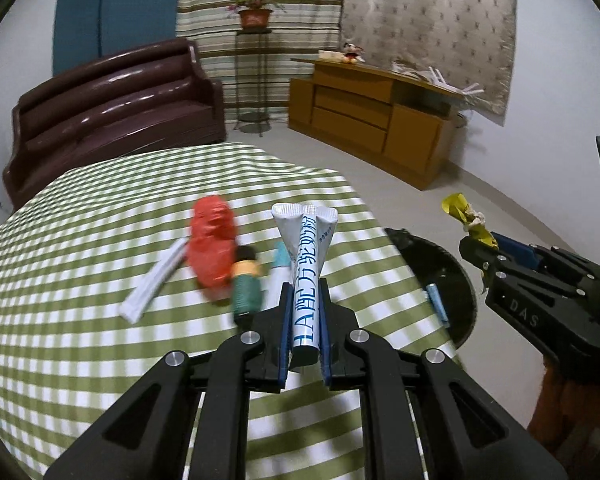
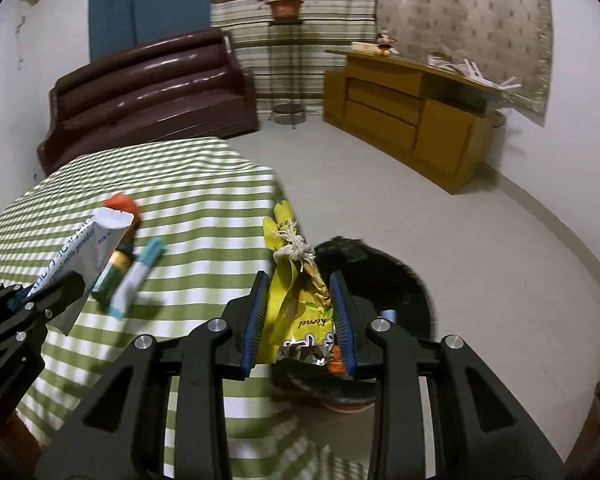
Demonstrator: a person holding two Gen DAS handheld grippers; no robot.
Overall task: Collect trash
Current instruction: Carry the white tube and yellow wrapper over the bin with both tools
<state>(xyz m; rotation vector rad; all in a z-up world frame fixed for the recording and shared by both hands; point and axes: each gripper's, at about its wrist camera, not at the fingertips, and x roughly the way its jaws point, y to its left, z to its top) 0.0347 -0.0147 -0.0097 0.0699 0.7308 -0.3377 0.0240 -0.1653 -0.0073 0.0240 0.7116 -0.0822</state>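
A: Left gripper (image 1: 305,292), left wrist view: jaws closed on a white sachet (image 1: 307,268) with blue print, standing lengthwise between the pads, far end flared, centre of frame.

B: Right gripper (image 2: 302,294), right wrist view: jaws clamped on a crumpled yellow wrapper (image 2: 296,300); a knot of pale string (image 2: 294,250) sits on its upper part. In the left view the same wrapper shows at right edge, mid-height.

A: Bin? Black bin (image 1: 458,276) at the right edge of the tabletop (image 1: 80,280), lower than the green-and-white checked cloth. One pale blue stick packet (image 1: 438,302) lies inside.

B: In the right view the yellow wrapper overlaps the bin's rim; bin is blurred, contents otherwise hard to read.

A: Left on the cloth, left of centre: red crumpled bag (image 1: 214,242), white paper strip (image 1: 156,280) touching its left side, green-and-orange cylinder (image 1: 246,284) against its right, then a teal-tipped packet (image 1: 278,266) just beside the left jaw.

B: Those four lie ahead of the left gripper, between it and the far table edge.

A: Background, upper frame: brown sofa (image 1: 112,112), wooden sideboard (image 1: 376,120), potted plant (image 1: 254,10) on a wire stand.
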